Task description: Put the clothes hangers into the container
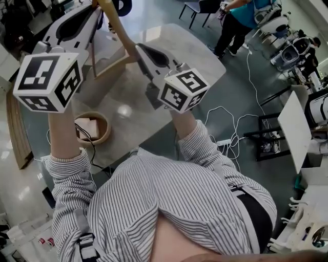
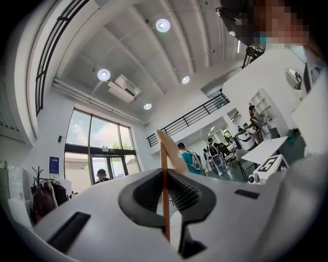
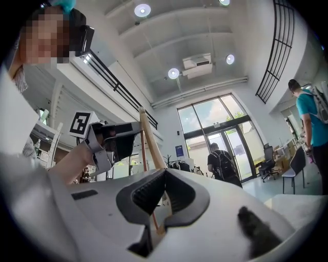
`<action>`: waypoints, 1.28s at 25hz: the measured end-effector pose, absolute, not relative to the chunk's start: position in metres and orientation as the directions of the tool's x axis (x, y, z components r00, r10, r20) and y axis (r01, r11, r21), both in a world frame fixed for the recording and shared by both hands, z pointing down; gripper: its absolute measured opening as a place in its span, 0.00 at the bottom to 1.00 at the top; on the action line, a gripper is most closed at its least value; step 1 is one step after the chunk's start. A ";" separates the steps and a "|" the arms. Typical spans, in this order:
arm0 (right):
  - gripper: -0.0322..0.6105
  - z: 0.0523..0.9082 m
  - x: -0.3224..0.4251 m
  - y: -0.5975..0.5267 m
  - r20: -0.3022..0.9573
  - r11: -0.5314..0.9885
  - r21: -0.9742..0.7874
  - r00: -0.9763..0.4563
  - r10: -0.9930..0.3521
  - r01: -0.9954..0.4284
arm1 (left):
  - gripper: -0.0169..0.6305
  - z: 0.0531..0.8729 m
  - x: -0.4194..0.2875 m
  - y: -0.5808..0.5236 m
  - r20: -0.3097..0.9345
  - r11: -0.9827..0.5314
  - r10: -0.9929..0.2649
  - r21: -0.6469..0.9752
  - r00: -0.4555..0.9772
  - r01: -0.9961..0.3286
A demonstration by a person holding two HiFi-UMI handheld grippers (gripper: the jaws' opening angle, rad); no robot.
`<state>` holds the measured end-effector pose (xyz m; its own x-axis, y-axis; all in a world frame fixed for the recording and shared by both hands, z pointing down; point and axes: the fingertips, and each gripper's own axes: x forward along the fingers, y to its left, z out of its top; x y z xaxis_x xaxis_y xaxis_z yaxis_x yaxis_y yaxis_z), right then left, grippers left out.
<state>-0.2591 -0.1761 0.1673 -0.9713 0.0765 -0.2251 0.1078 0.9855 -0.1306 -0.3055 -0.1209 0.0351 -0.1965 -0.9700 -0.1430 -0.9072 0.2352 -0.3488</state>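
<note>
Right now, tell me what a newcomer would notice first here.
In the head view two black-and-white cubes jump out: the left cube at far left, the right cube at centre. Beyond them the left tool and right tool are both shut on one wooden hanger, held up between them. Below, a round basket sits on the floor.

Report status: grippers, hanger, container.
Left gripper shut on wooden hanger. Right gripper shut on same hanger. Hanger aloft; container below. Nothing seen blocking.
</note>
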 end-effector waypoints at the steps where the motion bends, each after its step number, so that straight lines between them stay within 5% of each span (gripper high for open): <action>1: 0.07 0.166 -0.262 -0.176 -0.224 0.985 -0.127 -0.971 0.082 0.112 | 0.08 0.031 -0.307 -0.121 -0.153 0.234 -0.970 -0.346 -0.191 -0.909; 9: 0.07 0.160 -0.287 -0.171 -0.228 0.981 -0.113 -0.965 0.126 0.154 | 0.08 0.005 -0.323 -0.113 -0.219 0.306 -0.948 -0.414 -0.232 -0.857; 32: 0.07 0.217 -0.369 -0.205 -0.134 0.969 -0.203 -0.984 0.115 0.141 | 0.08 0.082 -0.466 -0.136 -0.133 0.460 -0.886 -0.364 -0.443 -0.810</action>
<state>-0.3695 -0.2052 0.2172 -0.9843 0.1149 -0.1340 0.1407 0.9689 -0.2034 -0.4656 -0.1363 0.0817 -0.4433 -0.8864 -0.1335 -0.8101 0.4599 -0.3636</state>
